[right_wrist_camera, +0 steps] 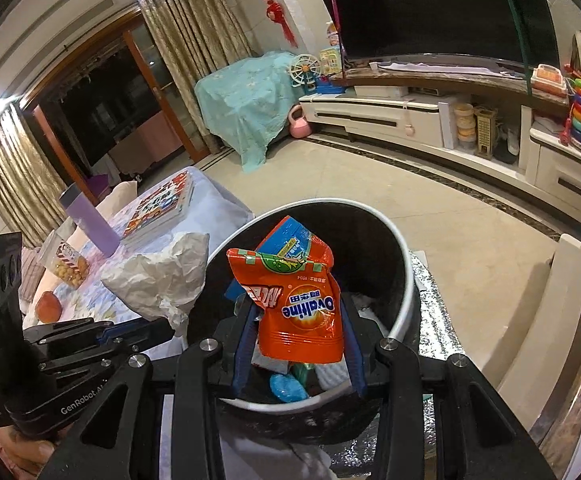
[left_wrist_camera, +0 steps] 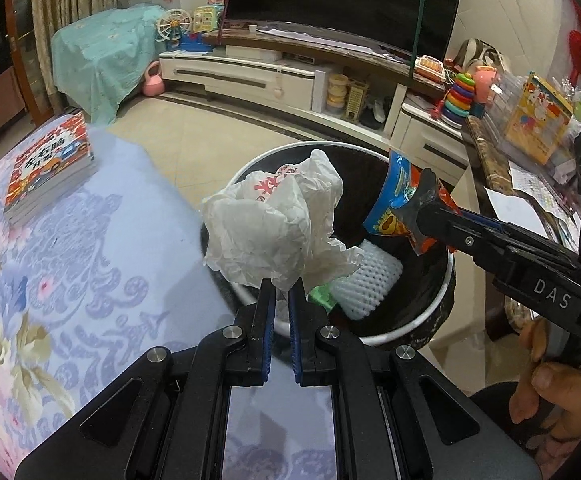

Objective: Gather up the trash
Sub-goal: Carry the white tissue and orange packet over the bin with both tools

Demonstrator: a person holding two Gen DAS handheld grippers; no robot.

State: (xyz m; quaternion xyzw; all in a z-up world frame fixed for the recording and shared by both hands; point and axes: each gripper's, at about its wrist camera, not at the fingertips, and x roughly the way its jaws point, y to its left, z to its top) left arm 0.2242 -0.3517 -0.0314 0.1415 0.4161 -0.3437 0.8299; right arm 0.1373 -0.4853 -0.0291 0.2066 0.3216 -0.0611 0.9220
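Note:
In the left wrist view my left gripper (left_wrist_camera: pixel 282 286) is shut on the lower edge of a crumpled white paper bag (left_wrist_camera: pixel 278 216), held over the near rim of a round black-lined trash bin (left_wrist_camera: pixel 430 312). The right gripper (left_wrist_camera: pixel 426 186) reaches in from the right over the bin. In the right wrist view my right gripper (right_wrist_camera: pixel 298 320) is shut on an orange Ovaltine pouch (right_wrist_camera: pixel 302 312) with a blue wrapper (right_wrist_camera: pixel 286 236) behind it, above the bin's white rim (right_wrist_camera: pixel 406 280). The paper bag (right_wrist_camera: pixel 158 272) and left gripper (right_wrist_camera: pixel 162 326) sit to the left.
A white foam net (left_wrist_camera: pixel 366 280) and other scraps lie in the bin. The floral-cloth table (left_wrist_camera: pixel 70 280) at left carries books (left_wrist_camera: pixel 50 168), a purple cup (right_wrist_camera: pixel 90 220), a snack bag (right_wrist_camera: pixel 66 264) and an orange fruit (right_wrist_camera: pixel 48 306). A cluttered counter (left_wrist_camera: pixel 530 152) stands at right.

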